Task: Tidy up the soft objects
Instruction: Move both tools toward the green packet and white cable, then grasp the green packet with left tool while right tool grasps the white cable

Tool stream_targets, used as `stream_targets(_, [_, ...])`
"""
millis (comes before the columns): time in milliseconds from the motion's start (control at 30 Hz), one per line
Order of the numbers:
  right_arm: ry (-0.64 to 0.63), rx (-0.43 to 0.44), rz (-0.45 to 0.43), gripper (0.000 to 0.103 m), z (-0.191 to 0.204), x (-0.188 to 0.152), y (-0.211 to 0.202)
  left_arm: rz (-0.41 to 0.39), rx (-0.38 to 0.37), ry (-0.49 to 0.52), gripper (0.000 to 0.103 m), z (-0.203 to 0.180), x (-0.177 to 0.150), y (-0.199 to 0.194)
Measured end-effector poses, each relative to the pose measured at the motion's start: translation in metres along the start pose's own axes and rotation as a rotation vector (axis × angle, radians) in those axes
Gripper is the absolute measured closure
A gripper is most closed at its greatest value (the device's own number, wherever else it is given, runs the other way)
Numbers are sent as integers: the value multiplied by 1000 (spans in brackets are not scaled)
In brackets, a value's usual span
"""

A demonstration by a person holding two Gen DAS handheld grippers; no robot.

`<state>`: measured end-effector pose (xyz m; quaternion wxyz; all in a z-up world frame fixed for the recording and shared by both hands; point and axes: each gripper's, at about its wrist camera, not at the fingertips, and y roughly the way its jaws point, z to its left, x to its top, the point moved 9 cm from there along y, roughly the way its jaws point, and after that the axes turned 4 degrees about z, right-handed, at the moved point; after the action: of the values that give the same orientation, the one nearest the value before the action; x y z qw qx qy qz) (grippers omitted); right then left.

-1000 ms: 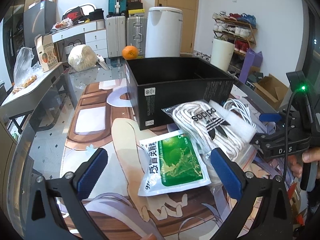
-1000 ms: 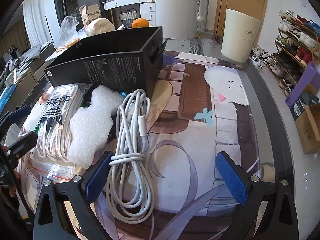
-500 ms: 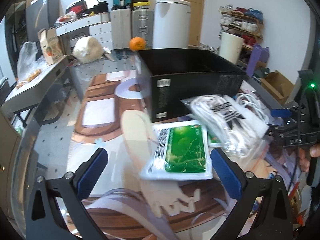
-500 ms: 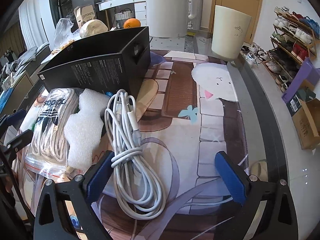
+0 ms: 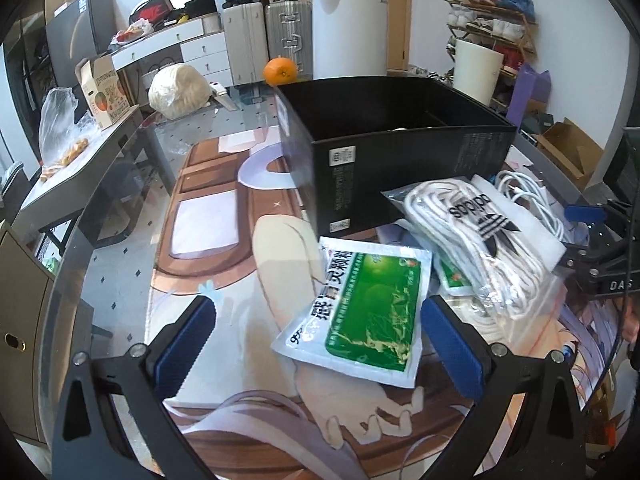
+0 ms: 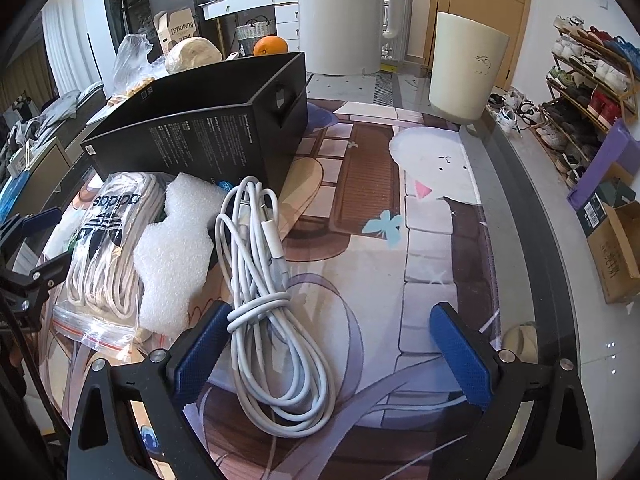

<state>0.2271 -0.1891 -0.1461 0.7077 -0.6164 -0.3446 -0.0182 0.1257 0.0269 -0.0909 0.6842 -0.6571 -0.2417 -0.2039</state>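
Both jaws released — left gripper (image 5: 316,338) over green sachet (image 5: 366,312); right gripper (image 6: 334,346) beside cable (image 6: 272,308); loose loops may snag — spill off desk (image 6: 532,216).

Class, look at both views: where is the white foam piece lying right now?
In the right wrist view the white foam piece lies left of centre, between the bagged laces and the coiled white cable, before the black box.

The left gripper (image 5: 316,336) hung low with its jaws spread wide — blue pads (image 5: 182,342) well apart, nothing between them. The right gripper (image 6: 332,346) was likewise agape and held nothing. Each showed at the edge of the other's view — side by side, near.
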Motion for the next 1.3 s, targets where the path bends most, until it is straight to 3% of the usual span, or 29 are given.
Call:
stream_targets(200, [0,1,0,3,0,0,0,18,77,-27,0,23,-3,2])
stream_targets(567, [-27,17,3,3,7,-2,-2,36,55,124,0,-7,-9,2])
stream_targets(767, [-31,22,2,3,7,-2,-2,49,22,112,4,-7,-6,5])
stream_targets(967, [-31,22,3,3,7,-2,-2,32,-7,114,21,-11,-3,6])
stream_targets(1133, [-31,22,2,3,7,-2,-2,13,-35,111,50,-14,-3,4])
stream_targets(1300, [-30,22,4,3,7,-2,-2,-5,-32,127,61,-17,-3,1])
